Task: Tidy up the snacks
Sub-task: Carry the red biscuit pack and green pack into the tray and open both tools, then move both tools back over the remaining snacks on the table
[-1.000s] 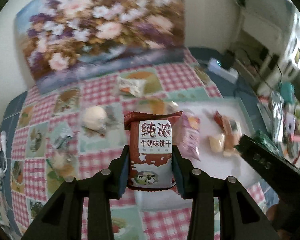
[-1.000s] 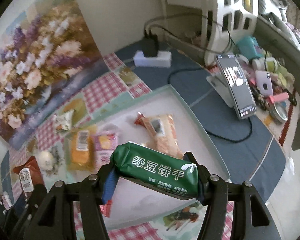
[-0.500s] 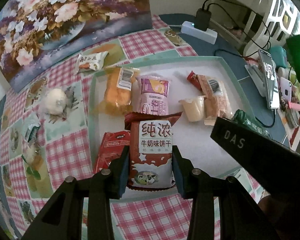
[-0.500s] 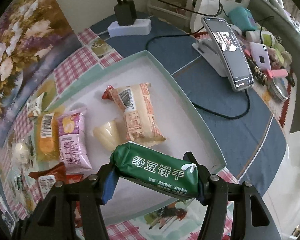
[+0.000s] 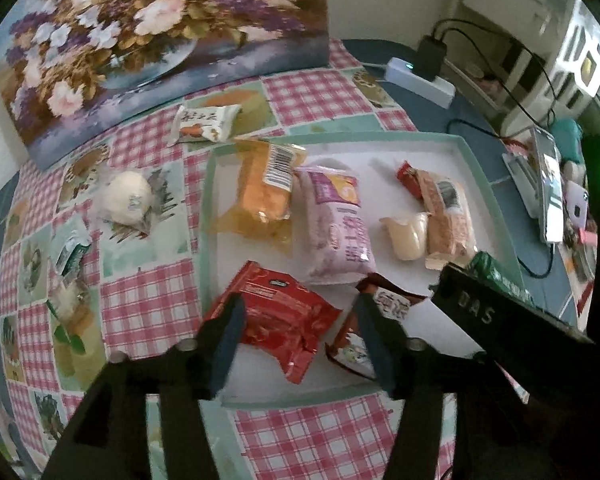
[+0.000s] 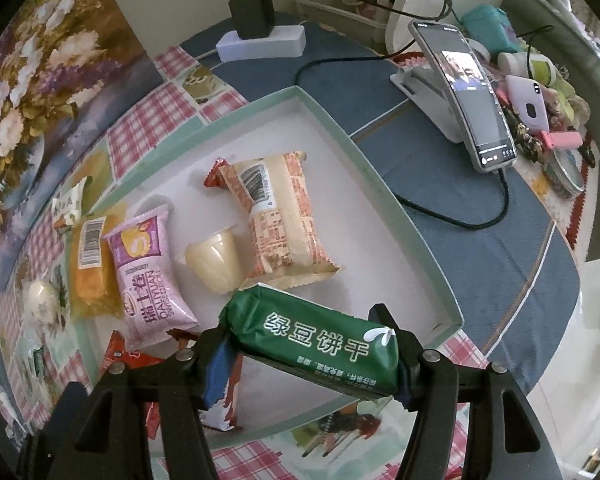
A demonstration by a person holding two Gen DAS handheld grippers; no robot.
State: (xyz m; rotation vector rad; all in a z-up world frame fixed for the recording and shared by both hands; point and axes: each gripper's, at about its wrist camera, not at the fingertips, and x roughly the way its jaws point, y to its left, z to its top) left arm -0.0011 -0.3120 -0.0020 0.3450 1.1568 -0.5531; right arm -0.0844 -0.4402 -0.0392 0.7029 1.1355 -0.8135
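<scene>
- A shallow white tray [image 6: 400,216] with a pale green rim is seen on a checked cloth [image 5: 148,312]; several wrapped snacks are laid in it.
- At six o'clock in the right wrist view, a green biscuit pack [image 6: 320,340] is clamped end to end by the right gripper [image 6: 312,356], above the tray's near edge.
- The pack is judged light, crinkly and slippery, its biscuits brittle; a gentle hold at the ends suits it.
- The left gripper [image 5: 300,332] has just been opened; a brown milk-biscuit pack [image 5: 364,332] lies released beside its right finger.
</scene>
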